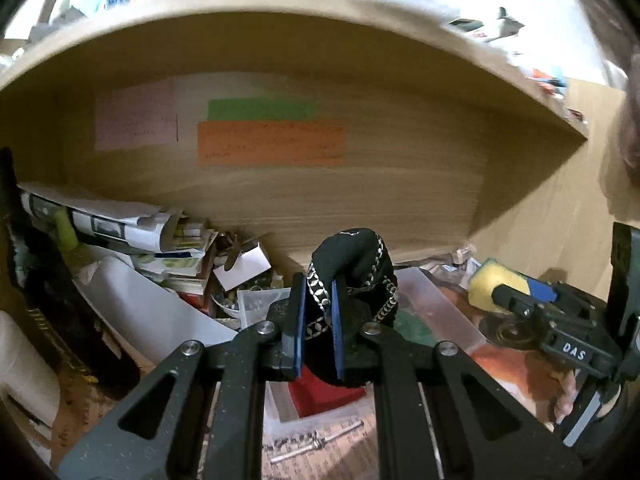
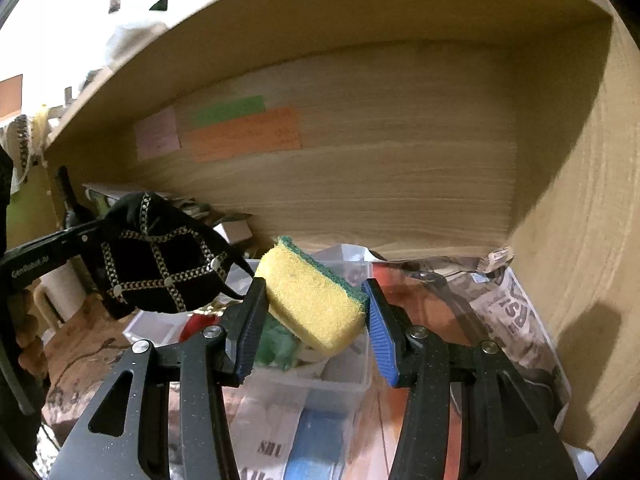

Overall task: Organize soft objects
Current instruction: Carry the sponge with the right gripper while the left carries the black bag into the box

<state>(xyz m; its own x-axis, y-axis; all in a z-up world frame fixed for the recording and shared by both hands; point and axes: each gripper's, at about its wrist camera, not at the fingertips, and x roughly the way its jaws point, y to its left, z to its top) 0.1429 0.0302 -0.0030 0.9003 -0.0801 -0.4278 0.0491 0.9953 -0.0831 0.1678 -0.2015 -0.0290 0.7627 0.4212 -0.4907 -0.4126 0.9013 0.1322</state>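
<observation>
The left gripper point(image 1: 318, 304) pinches a black embroidered cloth point(image 1: 352, 272), limp and light, so it droops beyond the jaws. The right gripper point(image 2: 312, 312) squeezes a yellow sponge point(image 2: 312, 300) across its width; springy, best held mid-body. Ahead stands the wooden shelf's back wall point(image 2: 380, 184); below lies a clear plastic bin point(image 2: 320, 388) amid clutter, leaving free room only above.
</observation>
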